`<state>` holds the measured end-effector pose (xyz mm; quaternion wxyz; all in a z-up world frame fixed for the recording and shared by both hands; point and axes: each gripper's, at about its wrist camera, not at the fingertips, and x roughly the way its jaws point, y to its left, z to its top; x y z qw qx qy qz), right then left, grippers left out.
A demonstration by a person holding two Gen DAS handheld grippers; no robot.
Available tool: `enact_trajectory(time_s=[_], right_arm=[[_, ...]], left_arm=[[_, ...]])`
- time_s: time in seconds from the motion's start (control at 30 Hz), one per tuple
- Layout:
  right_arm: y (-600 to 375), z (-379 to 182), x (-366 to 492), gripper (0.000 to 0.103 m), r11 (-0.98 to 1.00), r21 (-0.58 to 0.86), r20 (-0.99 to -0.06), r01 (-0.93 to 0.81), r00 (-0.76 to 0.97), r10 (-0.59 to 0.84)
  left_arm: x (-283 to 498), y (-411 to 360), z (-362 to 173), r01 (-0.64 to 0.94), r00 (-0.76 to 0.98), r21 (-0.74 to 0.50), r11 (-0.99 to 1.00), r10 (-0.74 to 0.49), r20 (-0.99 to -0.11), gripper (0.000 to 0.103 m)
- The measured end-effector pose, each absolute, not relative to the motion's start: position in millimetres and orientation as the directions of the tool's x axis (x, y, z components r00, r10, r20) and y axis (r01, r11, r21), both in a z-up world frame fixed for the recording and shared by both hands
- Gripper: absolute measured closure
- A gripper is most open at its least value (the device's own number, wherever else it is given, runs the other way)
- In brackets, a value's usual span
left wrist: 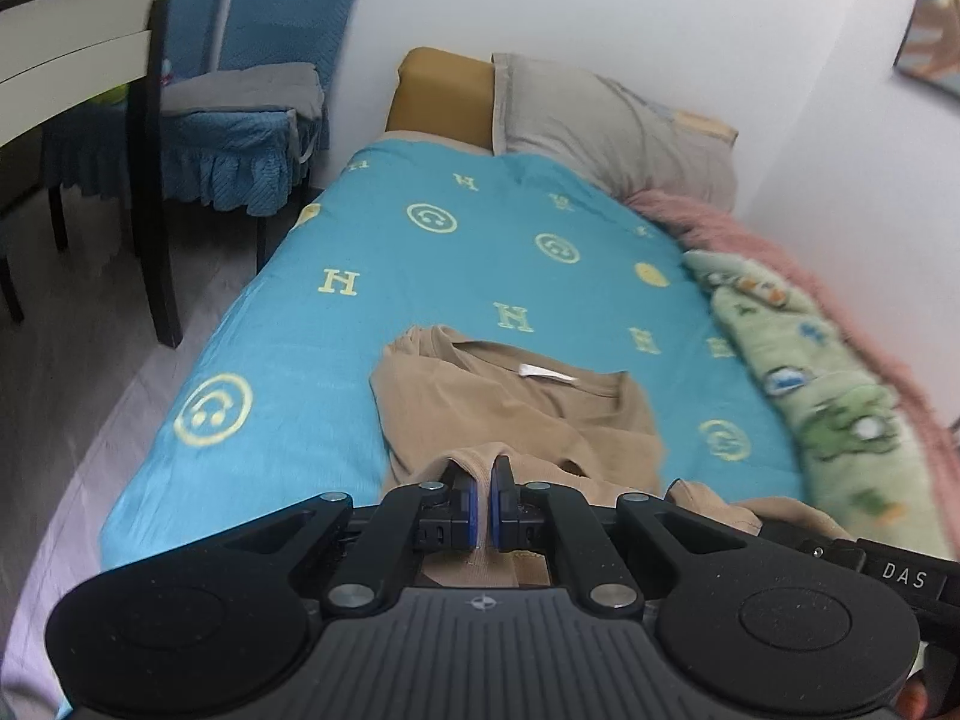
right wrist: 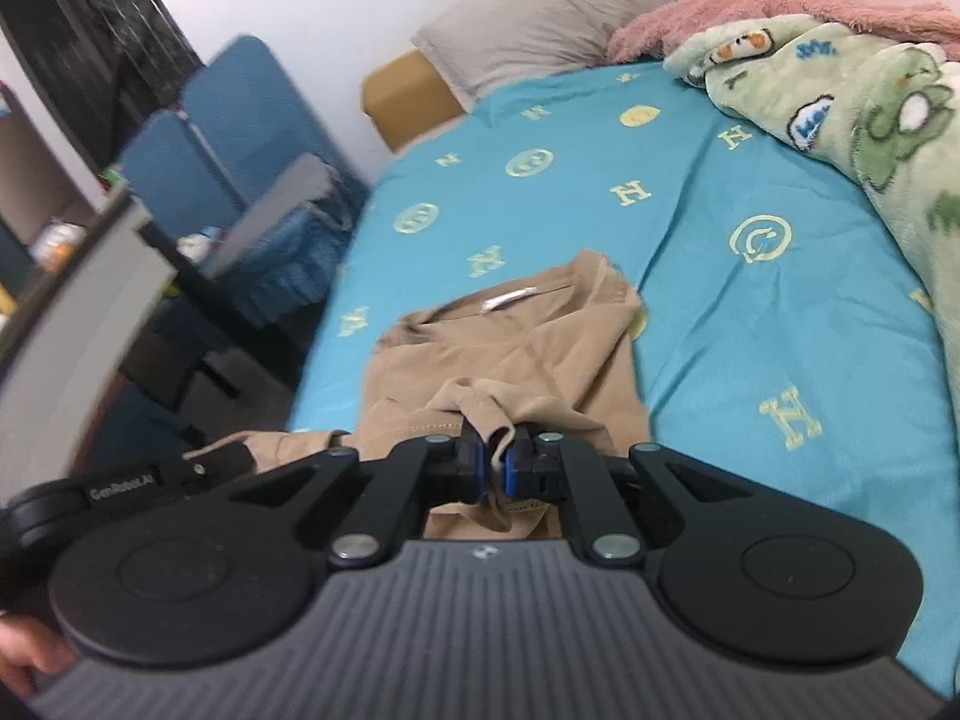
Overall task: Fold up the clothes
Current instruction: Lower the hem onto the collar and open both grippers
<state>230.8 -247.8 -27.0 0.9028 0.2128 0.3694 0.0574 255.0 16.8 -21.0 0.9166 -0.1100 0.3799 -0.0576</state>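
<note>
A tan shirt lies on the turquoise bedsheet, collar with a white label pointing away from me. My left gripper is shut on a fold of the shirt's near edge. My right gripper is shut on another bunched fold of the same shirt, lifted slightly off the sheet. The right gripper's body also shows at the lower right of the left wrist view. The left gripper's body shows at the lower left of the right wrist view.
A grey pillow and a mustard cushion lie at the bed's head. A green cartoon blanket and a pink fluffy one run along the wall side. A blue-covered chair and a table stand left of the bed.
</note>
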Motion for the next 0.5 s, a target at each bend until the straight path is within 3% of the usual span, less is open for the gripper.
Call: enact_trajectory(time_s=[0.3, 0.47, 0.5], right_arm=[[-245, -134, 296, 0.093, 0.944, 0.329, -0.694, 0.035, 0.686, 0.216], [-230, -135, 296, 0.091, 0.971, 0.239, -0.702, 0.016, 0.694, 0.161], [-227, -132, 295, 0.091, 0.975, 0.222, -0.706, 0.012, 0.691, 0.152]], left_arm=[[324, 6, -144, 0.037, 0.633, -0.153, 0.988, -0.142, -0.761, 0.098], [320, 3, -149, 0.057, 0.645, -0.138, 0.989, -0.142, -0.751, 0.093], [317, 3, -146, 0.064, 0.644, -0.137, 0.989, -0.145, -0.751, 0.087]])
